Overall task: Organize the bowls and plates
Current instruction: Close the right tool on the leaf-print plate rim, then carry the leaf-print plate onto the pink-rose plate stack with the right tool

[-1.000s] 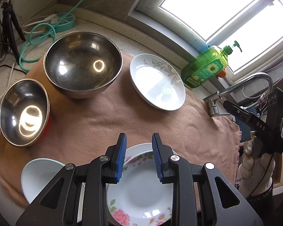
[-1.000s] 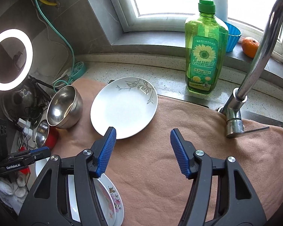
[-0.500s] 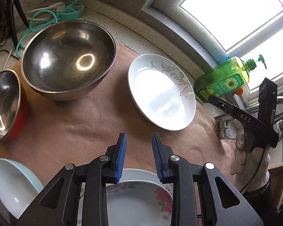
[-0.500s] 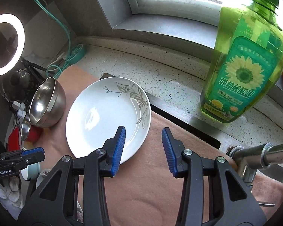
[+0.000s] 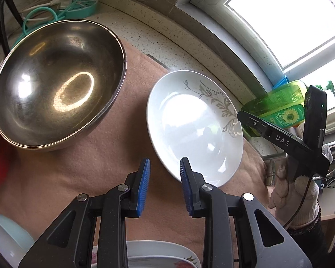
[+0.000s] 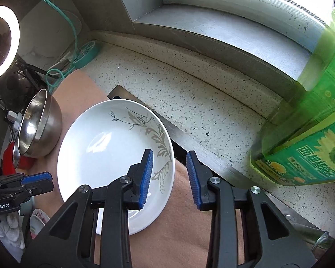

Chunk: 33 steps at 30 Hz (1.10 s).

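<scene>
Both tongs have moved in toward the white leaf-pattern plate (image 6: 114,156) during the last second. The right tongs (image 6: 169,176) have come forward from the bare part of the towel and have narrowed from a wide opening to a moderate gap. They now straddle the right rim of this plate: the left pad is over the inside of the plate and the right pad is outside it, over the pink towel (image 6: 189,234). Whether a pad already touches the rim, I cannot tell. They hold nothing yet. The left tongs (image 5: 164,187) have left the floral plates (image 5: 158,256) near the bottom edge and now stand just beside the near rim of the same plate, with a narrow gap and nothing between the pads.

In my judgement this means the next step is to pick up the leaf-pattern plate, probably with the right tongs, and bring it to the floral plates.

Around it: the large steel bowl (image 5: 58,84) sits on the towel near the plate's left side, and a pale blue bowl (image 5: 4,241) lies at the lower left. The green dish soap bottle (image 6: 308,134) stands close on the right, on the speckled table (image 6: 189,89), and could be struck when the plate is lifted. The shallow, glossy rim may slip.
</scene>
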Each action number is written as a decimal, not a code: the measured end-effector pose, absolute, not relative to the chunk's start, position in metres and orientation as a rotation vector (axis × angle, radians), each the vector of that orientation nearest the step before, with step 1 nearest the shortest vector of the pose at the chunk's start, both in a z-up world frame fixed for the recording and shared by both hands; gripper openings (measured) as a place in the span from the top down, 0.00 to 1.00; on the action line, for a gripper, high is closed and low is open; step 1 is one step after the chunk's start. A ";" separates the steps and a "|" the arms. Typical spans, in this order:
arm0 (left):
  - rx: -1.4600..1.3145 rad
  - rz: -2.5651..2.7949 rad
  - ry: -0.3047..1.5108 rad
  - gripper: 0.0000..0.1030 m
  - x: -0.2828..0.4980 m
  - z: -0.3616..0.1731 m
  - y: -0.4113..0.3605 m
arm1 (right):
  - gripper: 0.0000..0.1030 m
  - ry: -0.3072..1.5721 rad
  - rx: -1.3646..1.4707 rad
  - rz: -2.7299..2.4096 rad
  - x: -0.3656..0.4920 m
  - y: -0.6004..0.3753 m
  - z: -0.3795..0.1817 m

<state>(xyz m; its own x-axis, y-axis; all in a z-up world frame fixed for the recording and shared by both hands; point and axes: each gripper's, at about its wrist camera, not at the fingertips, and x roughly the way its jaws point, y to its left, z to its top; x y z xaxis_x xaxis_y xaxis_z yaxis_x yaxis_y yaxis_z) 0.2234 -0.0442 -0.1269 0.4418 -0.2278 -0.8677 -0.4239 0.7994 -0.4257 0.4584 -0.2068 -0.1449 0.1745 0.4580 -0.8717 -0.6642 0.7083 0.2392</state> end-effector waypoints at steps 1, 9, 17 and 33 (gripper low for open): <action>-0.673 0.135 1.130 0.75 0.225 -0.128 -0.043 | 0.69 1.148 -0.214 0.804 0.460 -0.205 -0.147; -0.665 0.140 1.145 0.75 0.237 -0.136 -0.038 | 0.70 1.169 -0.218 0.814 0.473 -0.196 -0.153; -0.661 0.134 1.157 0.79 0.242 -0.144 -0.035 | 0.82 1.204 -0.225 0.835 0.479 -0.188 -0.162; -0.653 0.145 1.169 0.82 0.245 -0.142 -0.036 | 0.89 1.226 -0.204 0.824 0.467 -0.194 -0.158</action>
<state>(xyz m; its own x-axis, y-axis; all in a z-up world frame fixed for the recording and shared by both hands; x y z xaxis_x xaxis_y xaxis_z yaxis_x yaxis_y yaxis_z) 0.2451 -0.0357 -0.1421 0.4050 -0.2224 -0.8868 -0.4322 0.8082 -0.4001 0.4671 -0.1940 -0.1576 0.0965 0.4474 -0.8891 -0.6544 0.7016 0.2820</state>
